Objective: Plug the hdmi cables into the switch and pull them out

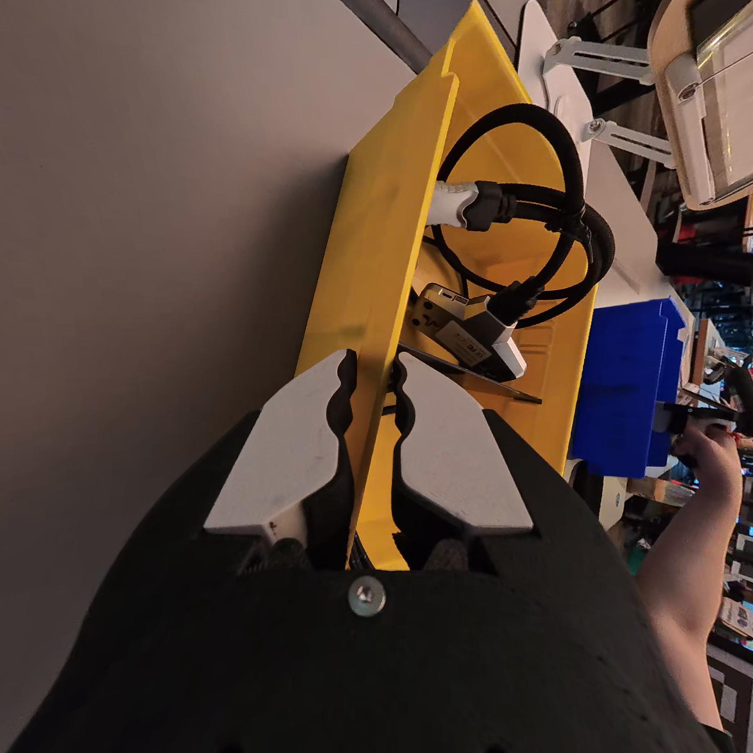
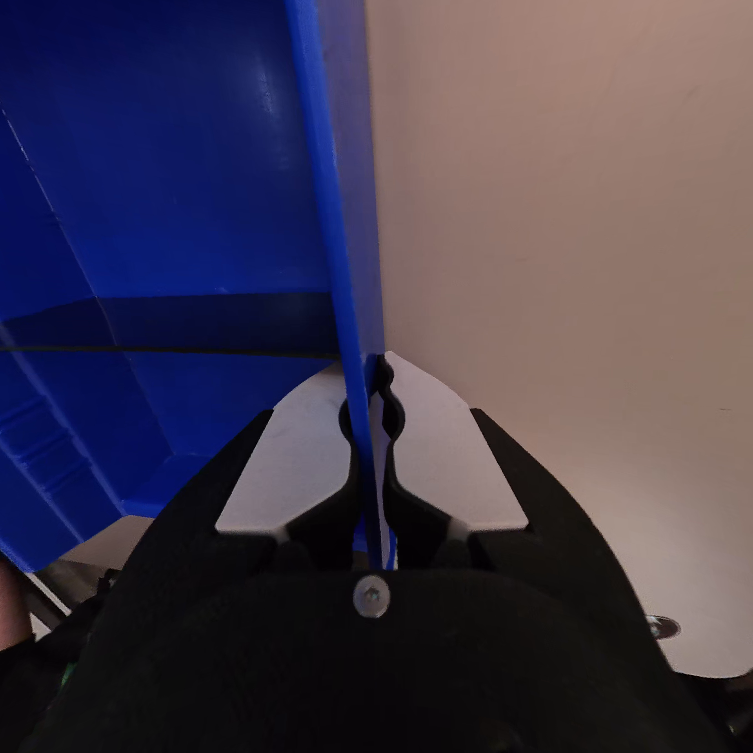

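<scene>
A yellow bin (image 1: 379, 244) lies on the pale table (image 1: 163, 203). Inside it are a grey HDMI switch (image 1: 444, 322), coiled black braided cables (image 1: 570, 171), a white-and-grey plug (image 1: 456, 203) and a black plug (image 1: 513, 301) that sits at the switch's end. My left gripper (image 1: 373, 358) is shut on the yellow bin's near wall, one finger on each side. My right gripper (image 2: 368, 366) is shut on the wall of a blue bin (image 2: 350, 244), whose visible inside holds nothing. The blue bin (image 1: 627, 387) also shows in the left wrist view, beyond the yellow one.
A thin dark plate (image 1: 468, 375) lies in the yellow bin under the switch. A person's forearm (image 1: 692, 570) reaches to the blue bin. White brackets (image 1: 611, 53) and shelving clutter stand past the table's far edge. Bare table (image 2: 570, 203) lies right of the blue bin. The left gripper's tips are roughly 75 cm from the right gripper's.
</scene>
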### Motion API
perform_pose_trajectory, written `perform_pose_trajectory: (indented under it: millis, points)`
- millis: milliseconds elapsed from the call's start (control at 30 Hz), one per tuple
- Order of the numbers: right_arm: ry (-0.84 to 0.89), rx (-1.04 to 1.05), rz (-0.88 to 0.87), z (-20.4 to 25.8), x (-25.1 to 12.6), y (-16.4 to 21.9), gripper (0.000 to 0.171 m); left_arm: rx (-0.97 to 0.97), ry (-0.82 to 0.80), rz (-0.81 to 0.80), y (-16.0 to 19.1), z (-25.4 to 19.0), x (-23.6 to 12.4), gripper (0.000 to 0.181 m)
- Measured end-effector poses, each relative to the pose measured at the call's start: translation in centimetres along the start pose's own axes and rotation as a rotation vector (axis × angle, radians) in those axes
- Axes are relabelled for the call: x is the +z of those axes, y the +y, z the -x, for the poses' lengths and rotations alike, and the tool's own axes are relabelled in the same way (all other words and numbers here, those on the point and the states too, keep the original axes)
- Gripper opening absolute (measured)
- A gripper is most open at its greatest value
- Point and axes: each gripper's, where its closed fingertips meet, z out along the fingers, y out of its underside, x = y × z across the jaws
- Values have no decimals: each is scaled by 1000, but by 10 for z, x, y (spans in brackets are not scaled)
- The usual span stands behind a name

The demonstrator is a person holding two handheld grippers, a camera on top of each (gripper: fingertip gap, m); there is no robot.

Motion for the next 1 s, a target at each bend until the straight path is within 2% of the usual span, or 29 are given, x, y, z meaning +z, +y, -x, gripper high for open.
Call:
perform_pose_trajectory:
  millis: [400,567,1000]
  points:
    - [2,-46,-10,14,3,1,7,25,-24,-39,-7,-22,26,15]
    - [-2,-27,-19,14,3,1,6,-17,59,2,1,-23,21,17]
    - [8,27,-40,-4,-1,2,7,20,37,37,7,-20,17,16]
